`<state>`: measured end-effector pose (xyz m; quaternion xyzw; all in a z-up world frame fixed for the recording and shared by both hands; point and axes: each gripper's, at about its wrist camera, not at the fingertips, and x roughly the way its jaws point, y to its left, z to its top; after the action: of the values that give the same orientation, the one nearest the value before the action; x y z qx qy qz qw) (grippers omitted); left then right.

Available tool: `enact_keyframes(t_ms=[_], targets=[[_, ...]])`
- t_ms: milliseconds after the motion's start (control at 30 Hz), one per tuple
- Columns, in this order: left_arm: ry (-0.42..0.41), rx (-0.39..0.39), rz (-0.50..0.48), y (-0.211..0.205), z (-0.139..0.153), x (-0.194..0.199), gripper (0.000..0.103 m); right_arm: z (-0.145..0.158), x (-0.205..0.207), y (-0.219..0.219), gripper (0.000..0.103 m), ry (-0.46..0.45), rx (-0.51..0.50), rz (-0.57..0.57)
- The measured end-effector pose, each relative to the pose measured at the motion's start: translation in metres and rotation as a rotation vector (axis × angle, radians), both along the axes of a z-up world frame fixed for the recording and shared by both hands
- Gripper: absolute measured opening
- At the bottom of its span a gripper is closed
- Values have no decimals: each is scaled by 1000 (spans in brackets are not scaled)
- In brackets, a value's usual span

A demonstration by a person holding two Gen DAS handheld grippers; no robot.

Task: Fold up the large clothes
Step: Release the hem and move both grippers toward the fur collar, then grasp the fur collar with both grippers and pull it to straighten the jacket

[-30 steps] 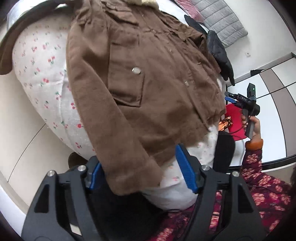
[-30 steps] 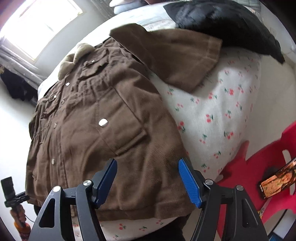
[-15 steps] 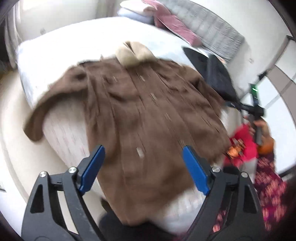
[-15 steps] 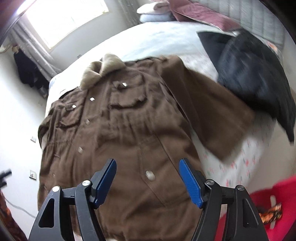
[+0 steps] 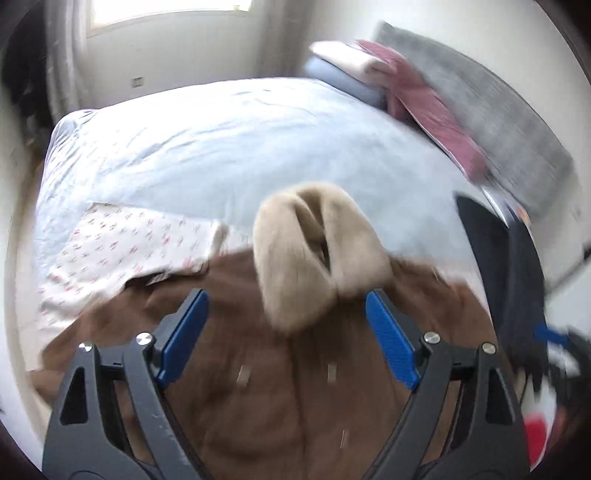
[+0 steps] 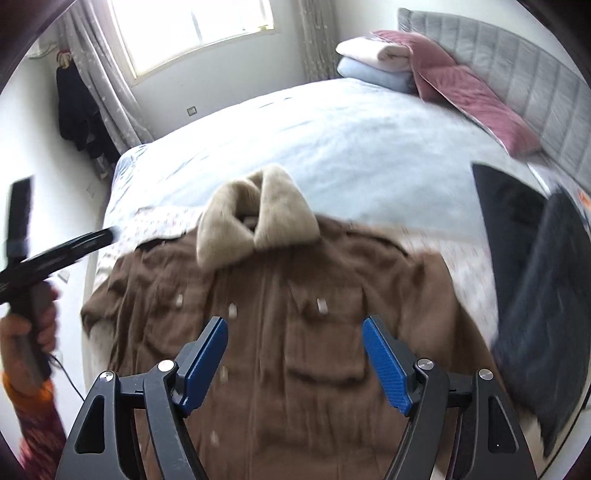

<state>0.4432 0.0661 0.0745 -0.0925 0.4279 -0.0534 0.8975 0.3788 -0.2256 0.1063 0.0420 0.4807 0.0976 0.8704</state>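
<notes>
A brown corduroy jacket (image 6: 295, 332) with a beige furry collar (image 6: 255, 221) lies front-up and buttoned on the bed. My right gripper (image 6: 293, 350) is open and empty above the jacket's chest. My left gripper (image 5: 286, 332) is open and empty just below the collar (image 5: 314, 251), over the jacket's upper front (image 5: 280, 398). The left gripper also shows at the left edge of the right wrist view (image 6: 33, 258), held in a hand. Both views are motion-blurred.
The bed has a pale blue cover (image 6: 332, 147) and a floral sheet (image 5: 122, 247). A black garment (image 6: 535, 295) lies at the right of the jacket. Pillows and a pink blanket (image 6: 461, 85) sit by the grey headboard. A window (image 6: 192, 33) is behind.
Both grippers have moved up from the jacket's hem towards its collar. Both stayed open and empty.
</notes>
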Motion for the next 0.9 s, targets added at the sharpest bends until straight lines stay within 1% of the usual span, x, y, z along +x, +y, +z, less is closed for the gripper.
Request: enact_keyframes(t_ms=[67, 100, 167, 200, 233, 300, 333, 367, 400, 433, 467, 500, 567, 600, 667, 733, 833, 867, 900], targets=[[18, -3, 46, -7, -28, 30, 87, -11, 31, 14, 77, -18, 0, 9], [32, -16, 63, -9, -47, 46, 87, -20, 47, 22, 77, -26, -4, 12], [32, -55, 72, -11, -82, 66, 87, -38, 73, 35, 77, -45, -15, 22], [33, -65, 65, -9, -95, 71, 87, -46, 83, 41, 77, -59, -23, 28], [12, -80, 54, -8, -108, 74, 87, -55, 93, 46, 77, -75, -41, 25], [-83, -106, 47, -1, -132, 71, 87, -72, 108, 55, 77, -114, -74, 29], [-60, -101, 38, 1, -140, 80, 85, -80, 112, 58, 77, -137, -84, 45], [0, -136, 9, 7, -147, 92, 78, -92, 119, 65, 77, -170, -105, 67], [2, -219, -4, 12, -151, 95, 75, -101, 125, 70, 76, -191, -120, 73], [-20, -321, -10, 22, -152, 94, 75, -112, 133, 74, 76, -207, -129, 72], [-24, -382, -28, 28, -154, 94, 75, -118, 140, 77, 76, -212, -130, 75], [-12, -389, -45, 29, -156, 96, 75, -129, 150, 82, 76, -213, -121, 80], [-2, -384, -74, 28, -161, 99, 75, -140, 163, 90, 76, -217, -100, 88], [7, -392, -85, 27, -164, 101, 73, -145, 169, 94, 76, -224, -94, 96], [28, -428, -119, 22, -168, 104, 67, -151, 182, 105, 76, -243, -118, 113], [6, -442, -127, 21, -166, 103, 67, -155, 193, 115, 76, -256, -152, 126], [-21, -417, -124, 17, -166, 101, 66, -164, 209, 132, 76, -260, -187, 171], [-9, -404, -114, 16, -169, 103, 65, -167, 214, 135, 76, -259, -196, 174], [1, -408, -115, 18, -173, 103, 65, -172, 221, 137, 76, -253, -202, 175]])
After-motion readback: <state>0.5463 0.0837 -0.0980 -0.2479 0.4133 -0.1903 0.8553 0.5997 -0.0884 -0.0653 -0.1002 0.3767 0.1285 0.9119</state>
